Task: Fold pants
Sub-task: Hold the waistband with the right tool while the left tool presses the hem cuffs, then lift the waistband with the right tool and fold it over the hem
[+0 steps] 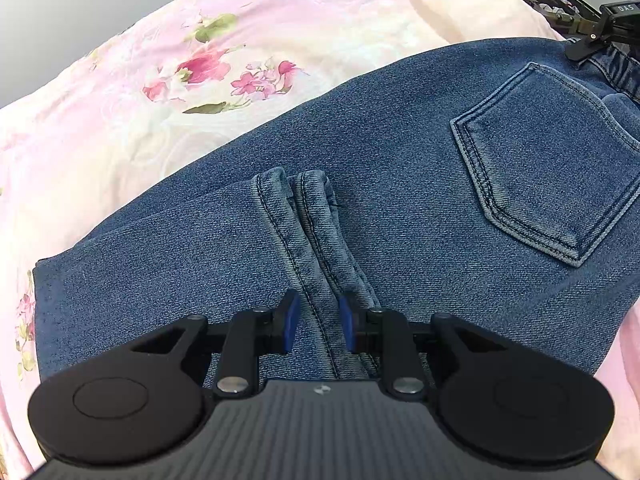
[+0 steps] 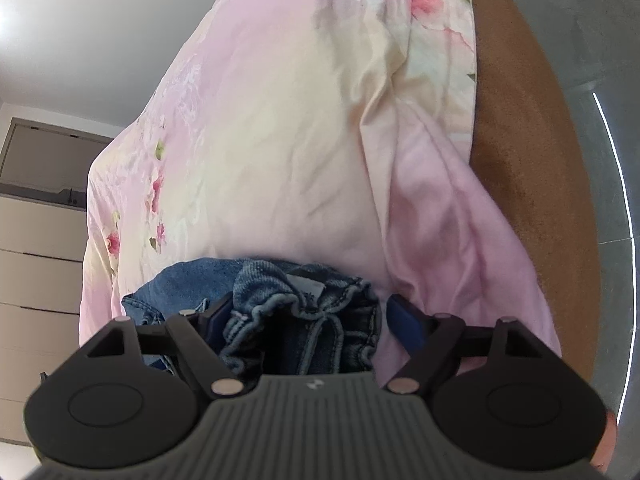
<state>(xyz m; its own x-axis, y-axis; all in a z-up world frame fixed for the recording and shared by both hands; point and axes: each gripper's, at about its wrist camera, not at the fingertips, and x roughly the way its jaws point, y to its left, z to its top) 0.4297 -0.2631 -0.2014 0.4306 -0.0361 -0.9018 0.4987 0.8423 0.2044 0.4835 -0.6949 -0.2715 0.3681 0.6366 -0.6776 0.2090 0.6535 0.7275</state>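
The jeans lie spread on the bed's pink flowered quilt, back side up, directly under and ahead of the left claw. That claw's blue pads stand a little apart, one on each side of the two stitched leg hems that run side by side toward it; the denim passes between them, but I cannot tell whether the pads touch it. A back pocket sits ahead and to the right of this claw, and beyond it, at the waistband, the tip of the other tool shows.

The right claw is spread wide, its fingers on either side of the bunched elastic waistband, which rises in gathers between them with a white label showing. The right finger rests against the quilt. Ahead of this claw the quilt stretches away; a brown bed edge runs along to its right, pale drawers to its left.
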